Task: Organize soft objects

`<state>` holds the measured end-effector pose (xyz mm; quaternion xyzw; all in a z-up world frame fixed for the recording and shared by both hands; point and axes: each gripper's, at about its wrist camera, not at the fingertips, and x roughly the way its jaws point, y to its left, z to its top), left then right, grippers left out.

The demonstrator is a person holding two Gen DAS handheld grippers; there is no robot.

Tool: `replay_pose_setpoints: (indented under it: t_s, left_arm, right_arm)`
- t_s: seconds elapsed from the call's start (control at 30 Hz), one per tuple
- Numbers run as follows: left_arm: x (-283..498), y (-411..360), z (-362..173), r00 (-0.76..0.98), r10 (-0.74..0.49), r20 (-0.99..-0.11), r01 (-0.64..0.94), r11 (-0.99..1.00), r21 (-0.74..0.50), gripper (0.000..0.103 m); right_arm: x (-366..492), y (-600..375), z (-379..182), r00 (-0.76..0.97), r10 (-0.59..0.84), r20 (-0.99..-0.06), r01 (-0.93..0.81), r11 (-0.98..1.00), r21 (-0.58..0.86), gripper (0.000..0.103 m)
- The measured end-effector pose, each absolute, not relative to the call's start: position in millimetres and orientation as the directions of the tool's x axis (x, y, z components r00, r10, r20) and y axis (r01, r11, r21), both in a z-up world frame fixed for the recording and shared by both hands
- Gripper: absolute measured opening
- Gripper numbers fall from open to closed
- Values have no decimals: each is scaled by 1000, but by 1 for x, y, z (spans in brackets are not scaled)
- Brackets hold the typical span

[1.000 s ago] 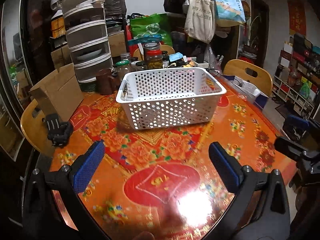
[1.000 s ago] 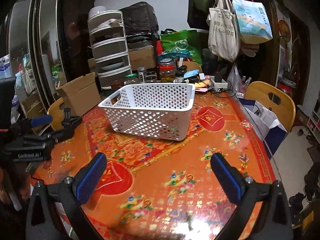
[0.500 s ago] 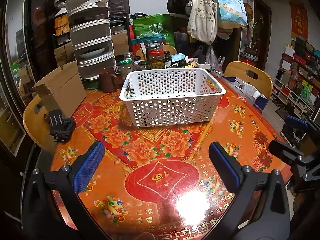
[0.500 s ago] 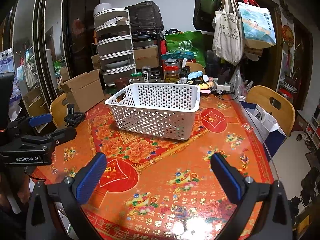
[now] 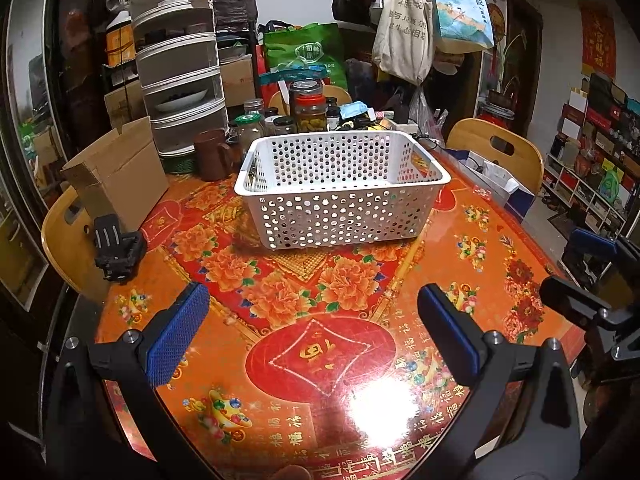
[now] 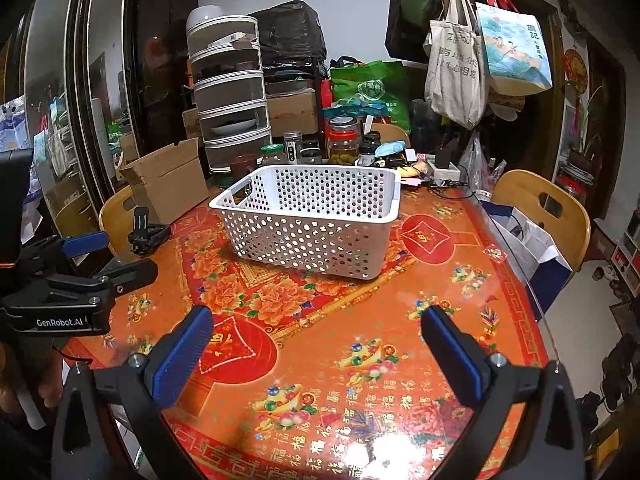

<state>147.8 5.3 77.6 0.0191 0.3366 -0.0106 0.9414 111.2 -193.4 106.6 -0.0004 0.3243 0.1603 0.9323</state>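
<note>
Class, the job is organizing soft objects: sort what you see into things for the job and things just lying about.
For the job: white basket; left tongs; right tongs.

Lying about: cardboard box; jars; brown mug; black clip.

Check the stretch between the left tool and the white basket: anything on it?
Nothing. In the left wrist view, only bare flowered tablecloth lies between the open left tool and the basket. The black clamp sits off to the left.

Left claw (image 5: 312,332) jaws wide apart, nothing held, hovering. Right claw (image 6: 316,356) same: wide apart, nothing held, level beside it.
</note>
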Motion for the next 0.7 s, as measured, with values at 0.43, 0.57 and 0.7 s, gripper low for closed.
replay_pose_setpoints:
  t_s: [0.43,0.57,0.7]
  left_arm:
    - [146,2,77,771,-22,-636,47,999,22,103]
    - [146,1,77,769,-23,-639,49,999,22,103]
    - [146,0,77,766,-28,-642,53,998,21,103]
  right_arm:
    - [109,-194,105,737,298,-607,-302,948,99,103]
    - [109,-194,105,737,296,-608,-299,949,99,103]
    - [109,-194,105,738,297,-607,-300,949,99,103]
